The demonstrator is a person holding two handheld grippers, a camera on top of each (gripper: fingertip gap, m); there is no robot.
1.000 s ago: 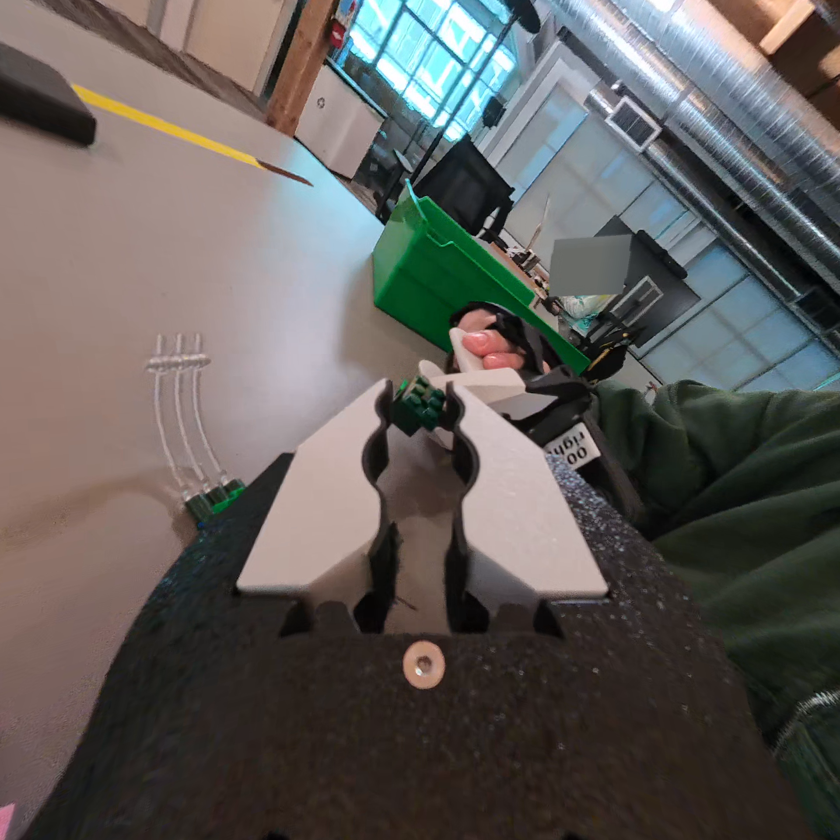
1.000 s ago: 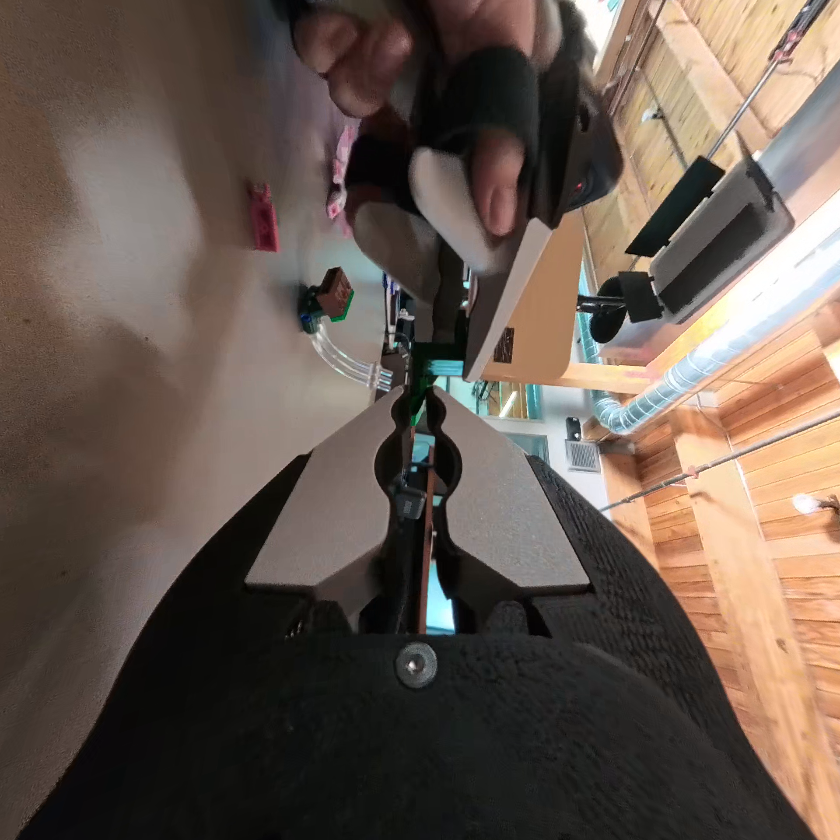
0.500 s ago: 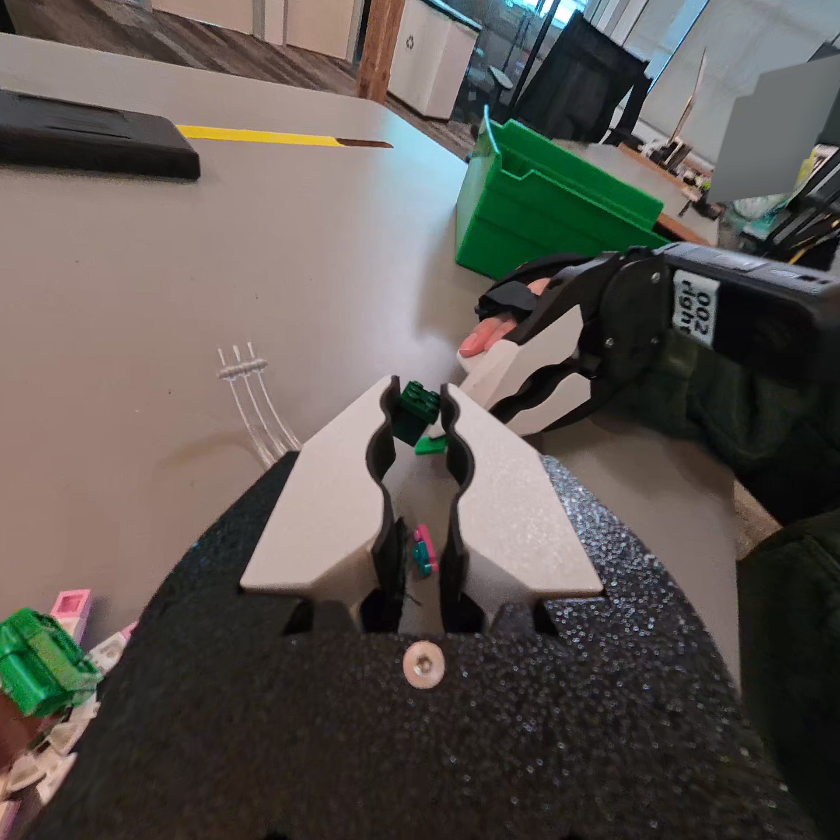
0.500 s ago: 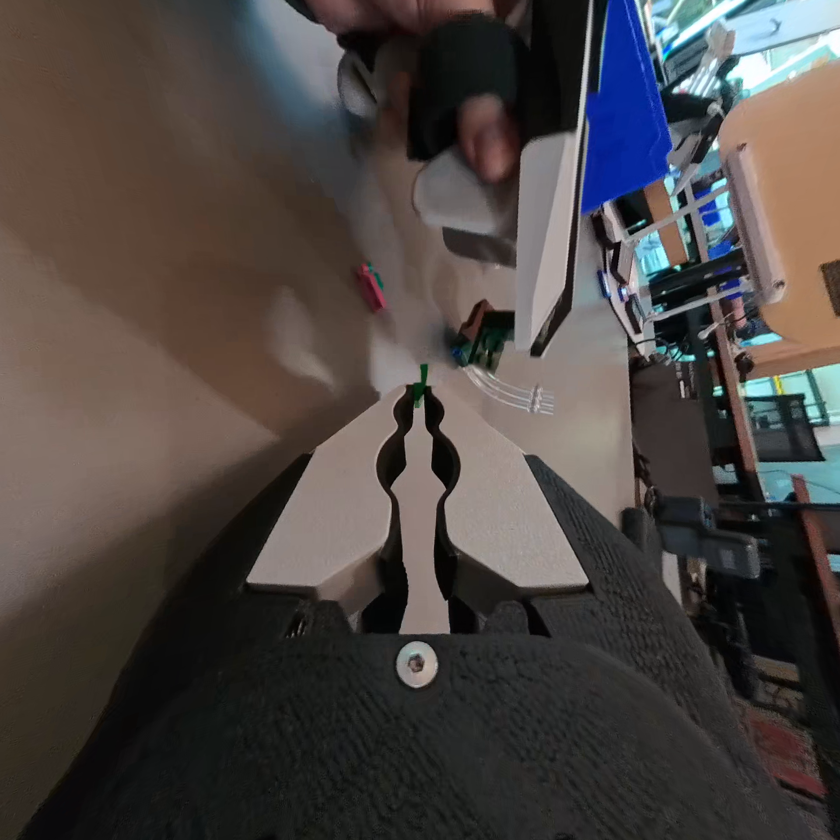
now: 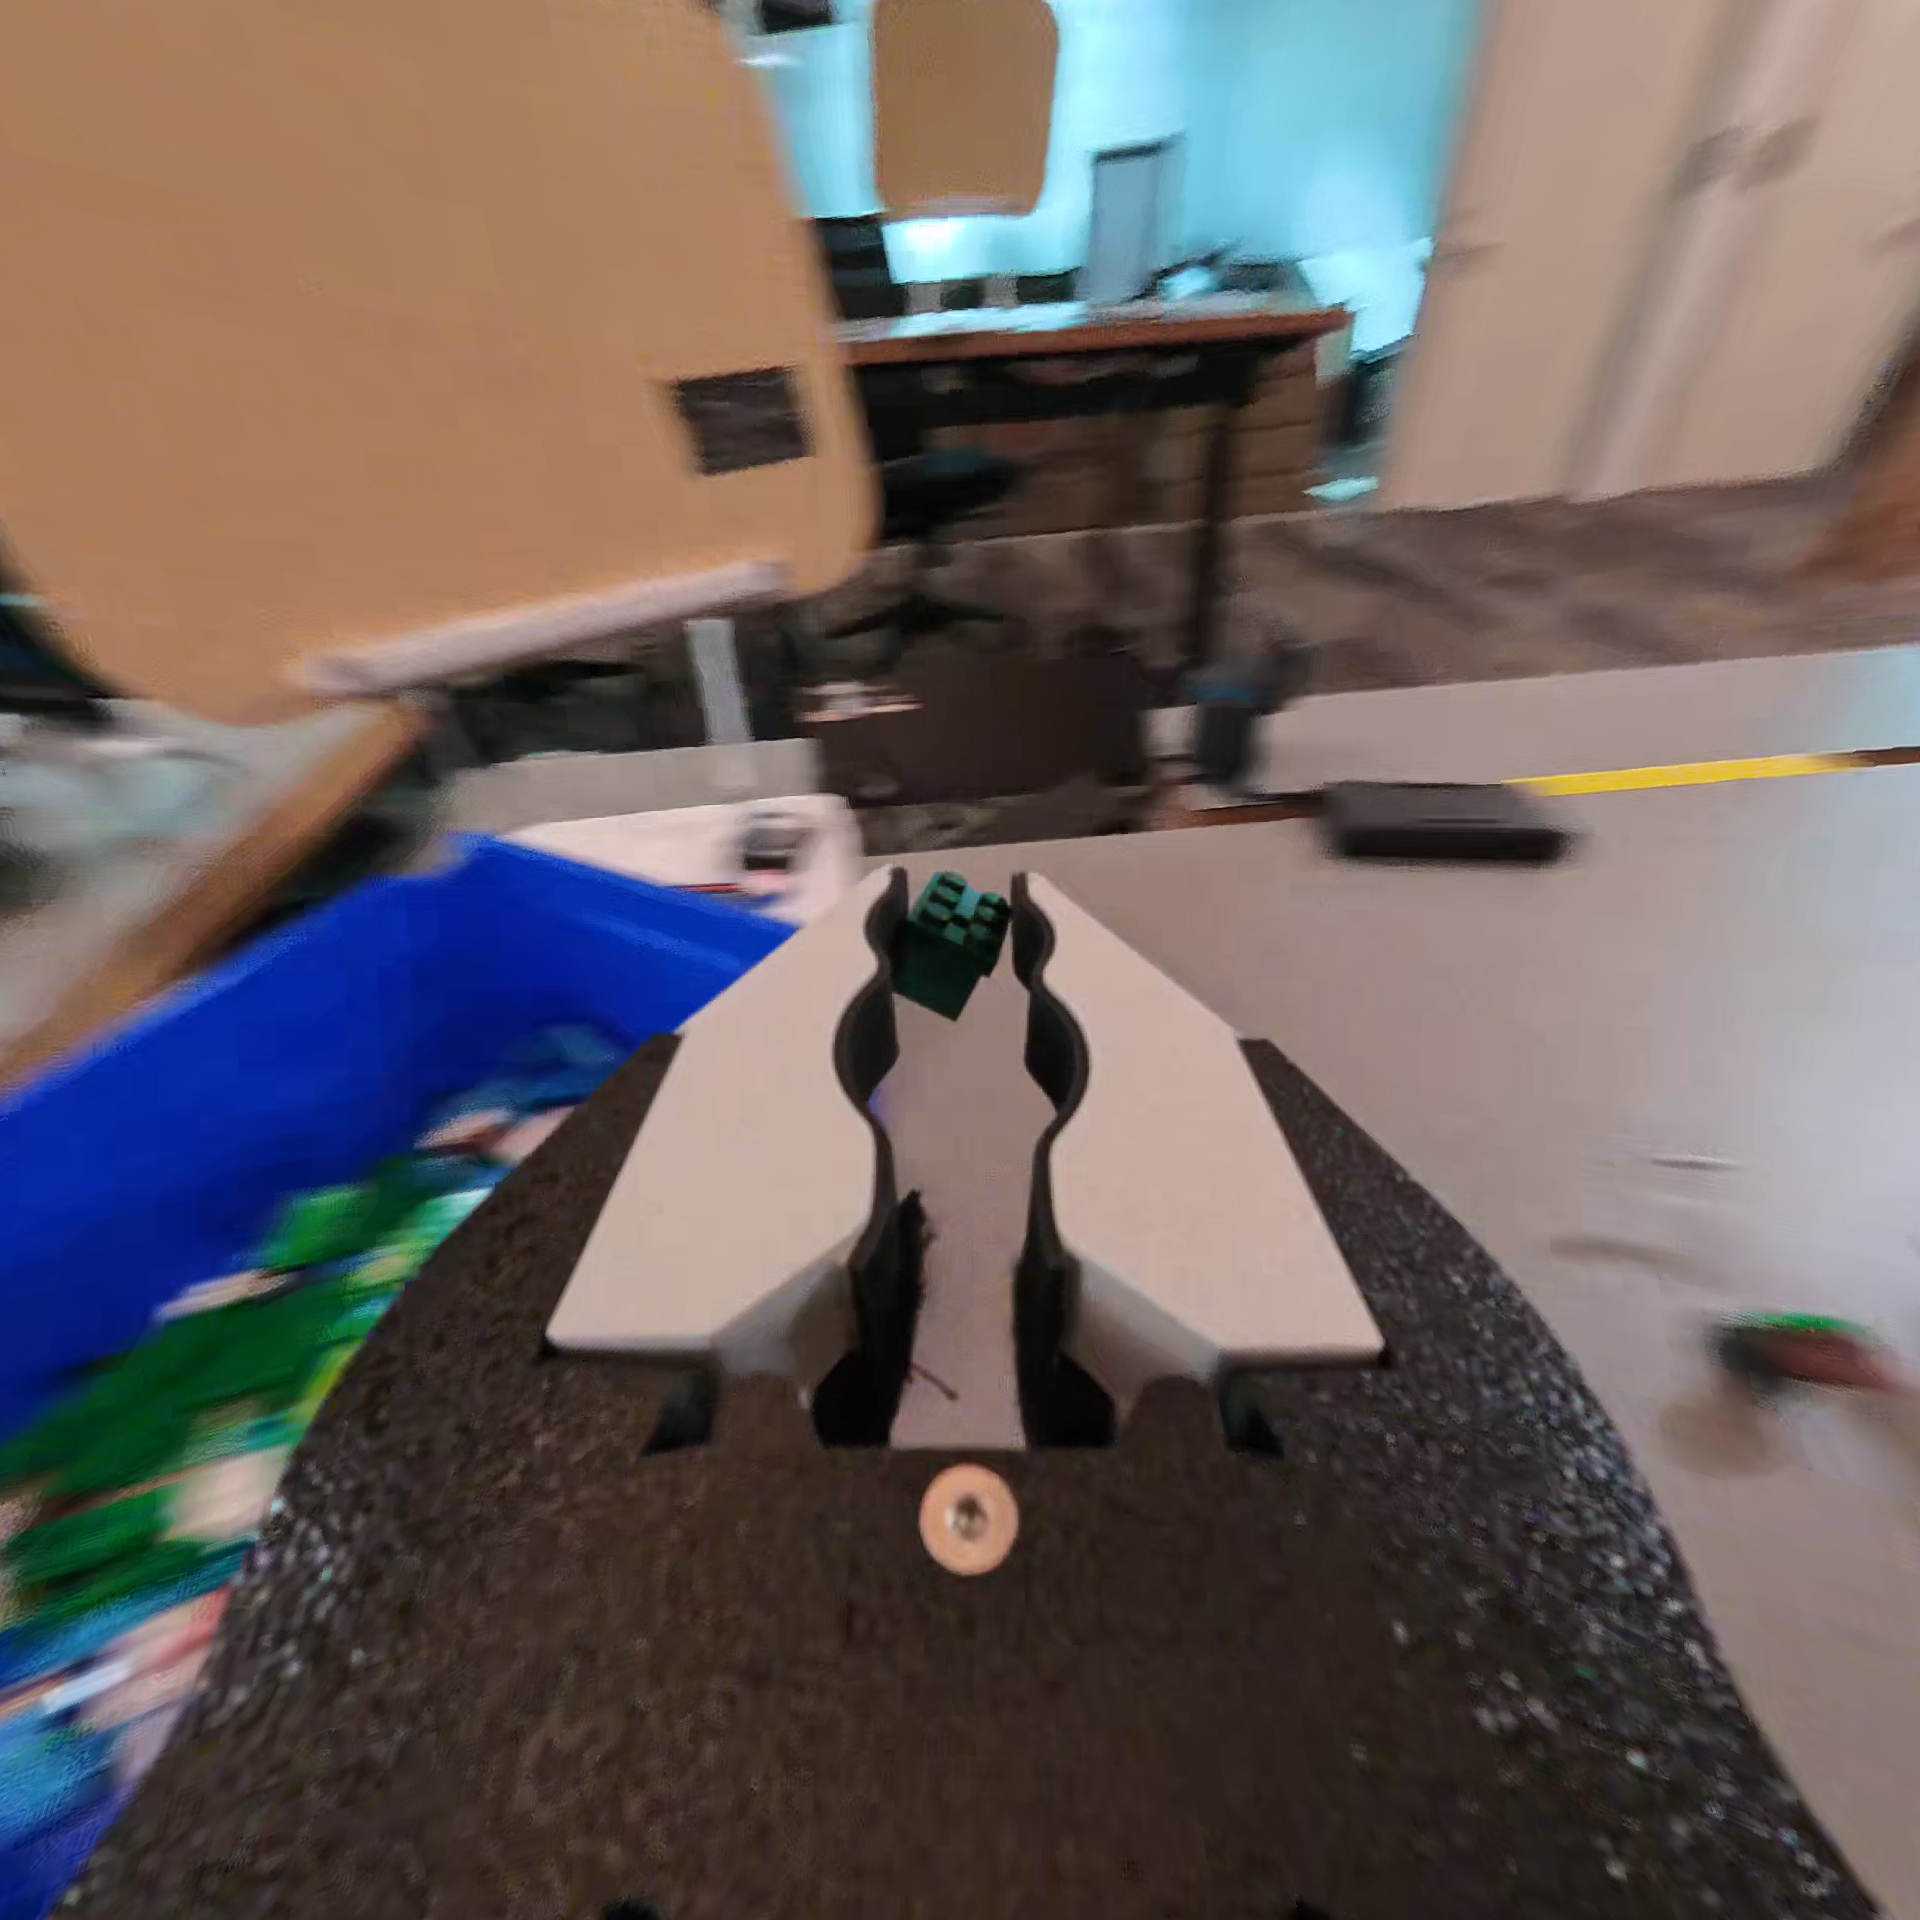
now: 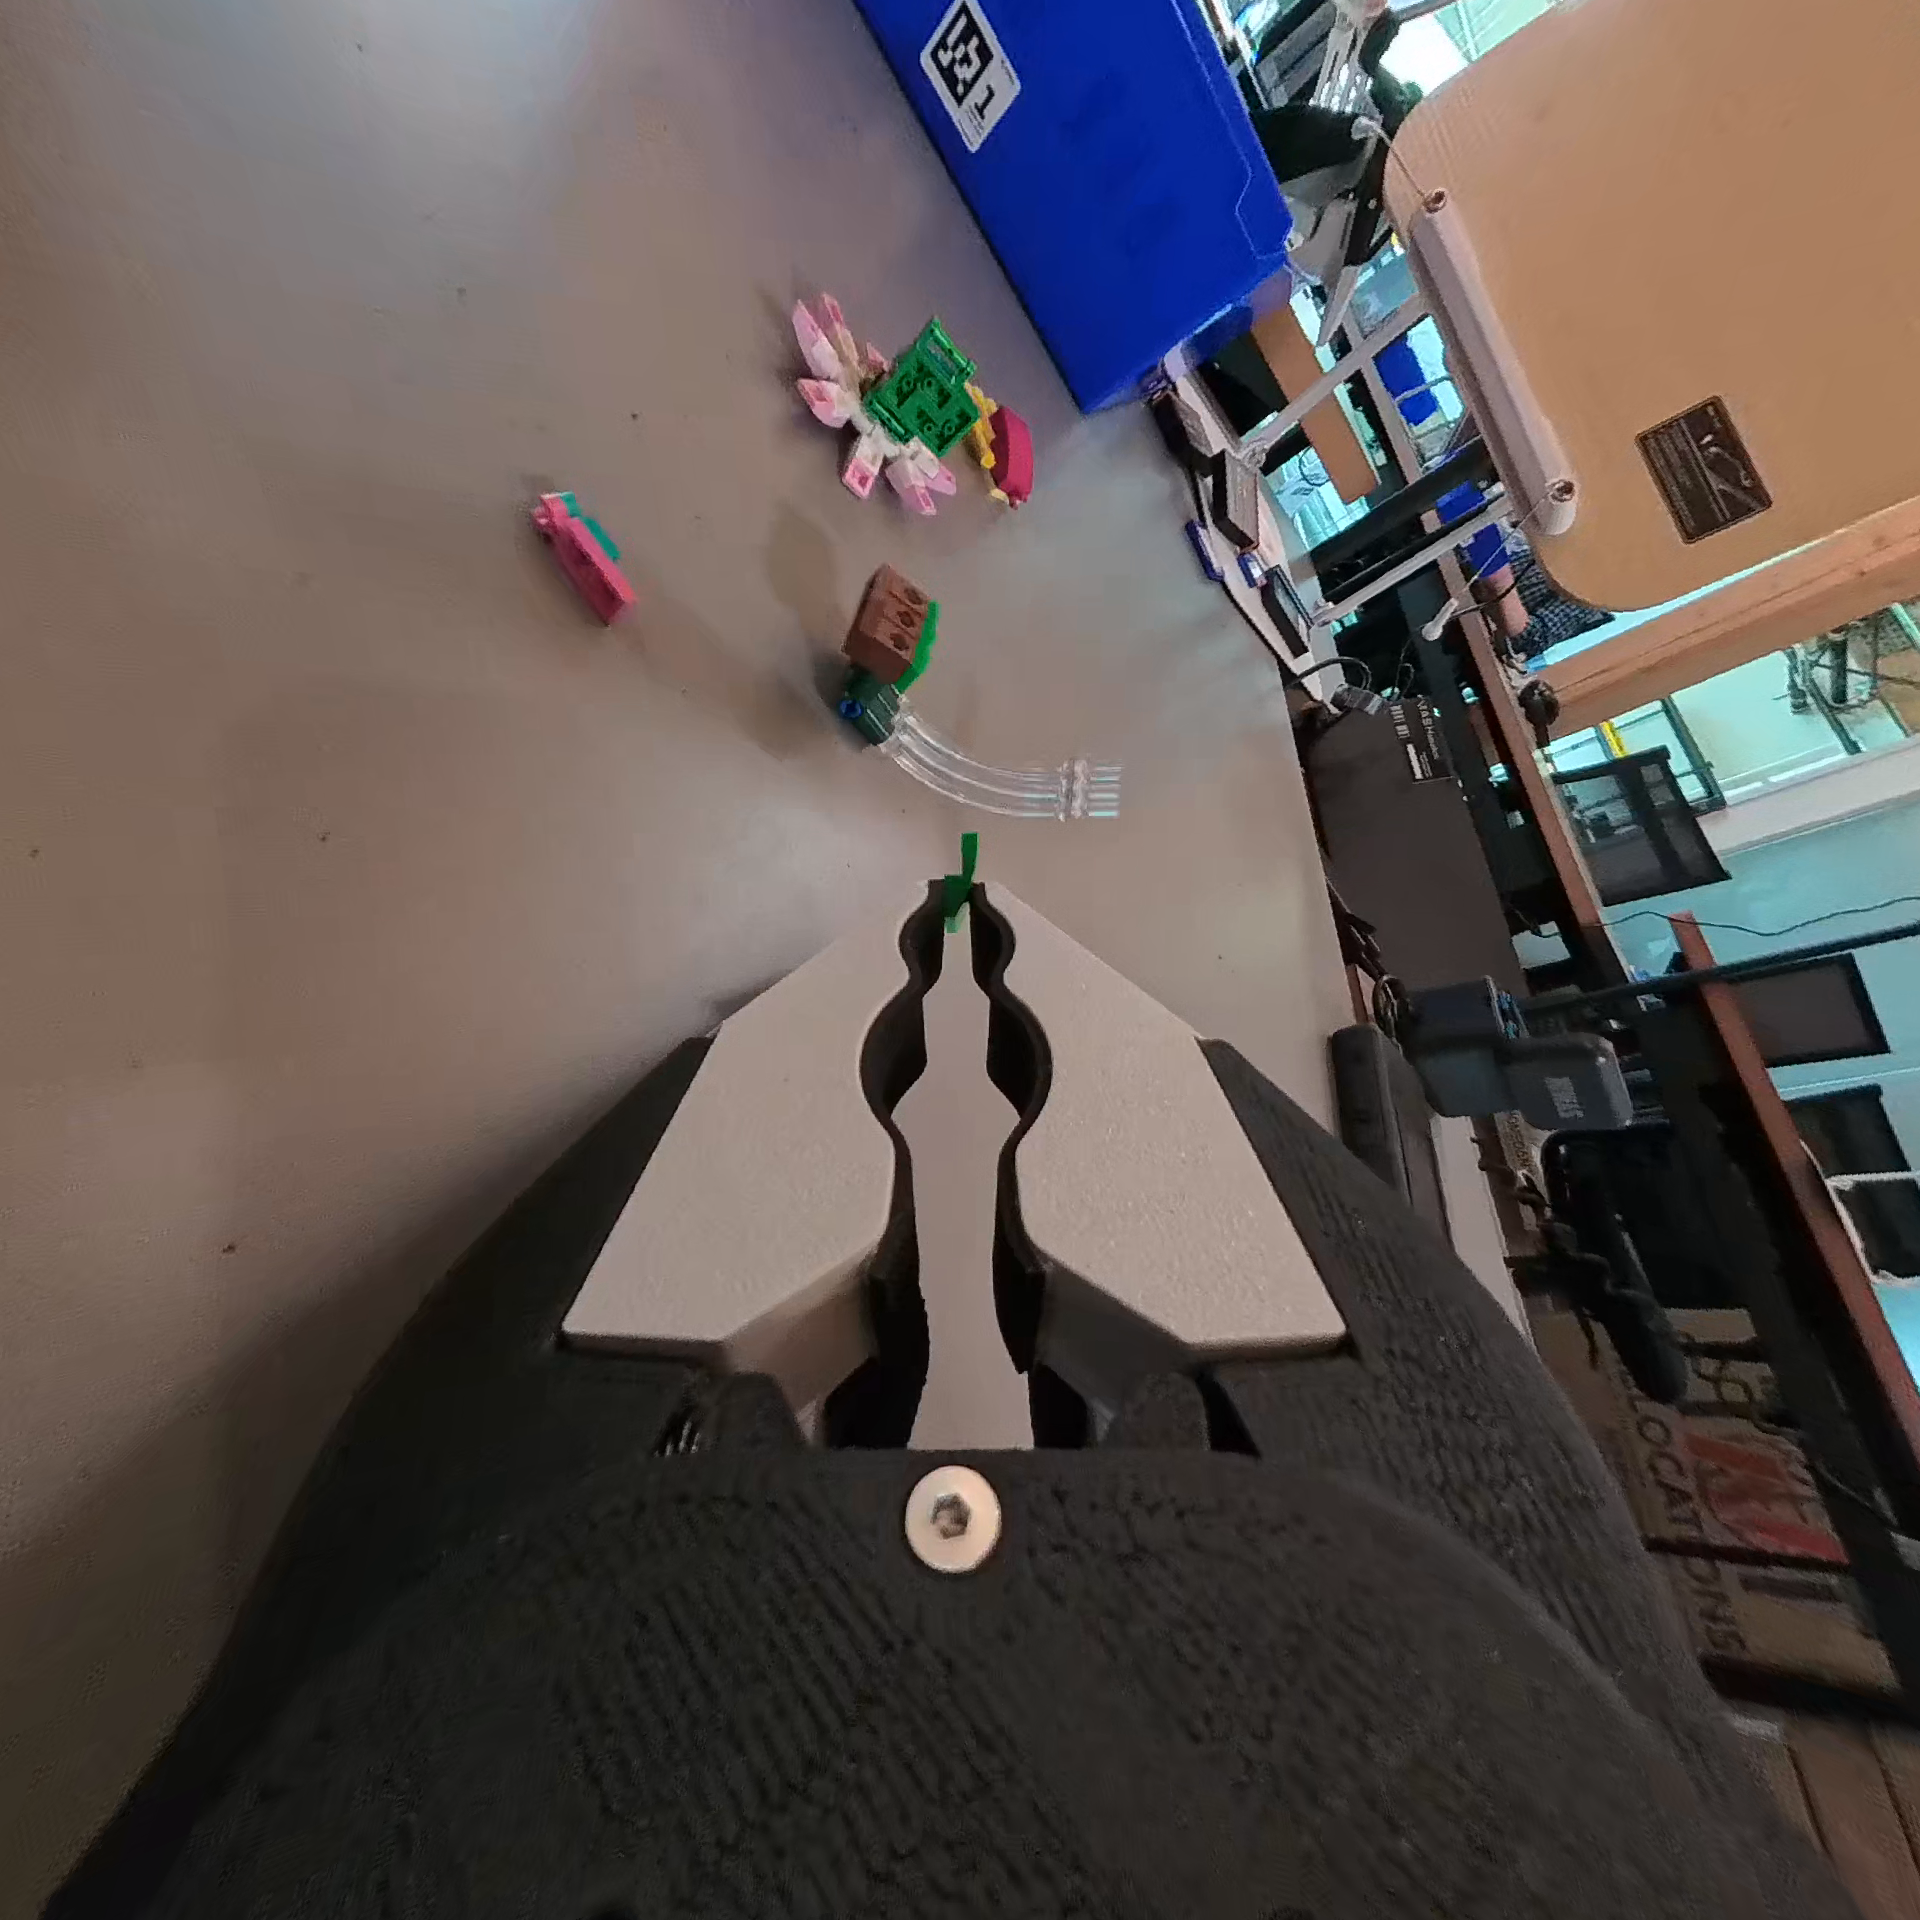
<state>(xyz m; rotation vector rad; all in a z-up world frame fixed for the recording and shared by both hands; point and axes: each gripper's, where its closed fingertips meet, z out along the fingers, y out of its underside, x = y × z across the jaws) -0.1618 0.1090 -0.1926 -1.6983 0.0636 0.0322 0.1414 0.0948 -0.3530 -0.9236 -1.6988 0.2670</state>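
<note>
Dark green brick sits tilted, squeezed between the tips of the left gripper, above the grey surface. A blue bin is on its left. The right gripper pinches a thin green piece in its fingers. Just beyond lie clear tubes, a brown block, a pink piece and a pink flower.

brick between left tongs, bin to their left

2 close wrist views, seemingly sharing blue bin.
</note>
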